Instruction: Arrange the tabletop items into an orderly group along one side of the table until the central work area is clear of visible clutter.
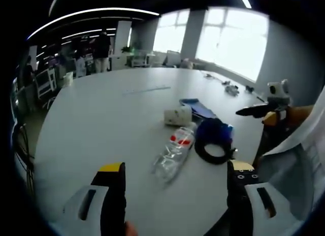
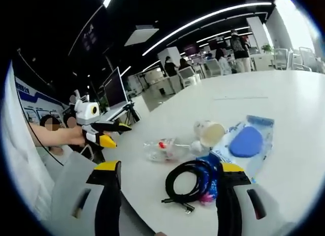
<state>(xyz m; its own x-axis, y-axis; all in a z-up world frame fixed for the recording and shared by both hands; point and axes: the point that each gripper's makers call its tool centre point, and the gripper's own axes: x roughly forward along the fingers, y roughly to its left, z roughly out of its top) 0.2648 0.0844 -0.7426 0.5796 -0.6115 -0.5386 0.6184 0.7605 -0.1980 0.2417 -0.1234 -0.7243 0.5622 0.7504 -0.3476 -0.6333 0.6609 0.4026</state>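
A clear plastic bottle (image 1: 175, 154) (image 2: 160, 148) with a red label lies on its side on the white table (image 1: 101, 124) (image 2: 284, 94). Beside it are a white cup (image 1: 177, 115) (image 2: 210, 133) on its side, a blue pad in a clear packet (image 1: 198, 108) (image 2: 246, 142), and a black coiled cable (image 1: 213, 156) (image 2: 189, 181) around a blue bundle (image 1: 213, 132) (image 2: 210, 165). My left gripper (image 1: 176, 167) (image 2: 114, 129) is open, facing the bottle. My right gripper (image 2: 169, 167) (image 1: 251, 111) is open, with the cable coil between its jaws.
A thin pale strip (image 1: 147, 89) lies mid-table and small dark items (image 1: 231, 89) sit near the far right edge. A person's white sleeve (image 1: 299, 155) is at the table's near right. Desks, a monitor (image 2: 114, 91) and people stand beyond the table.
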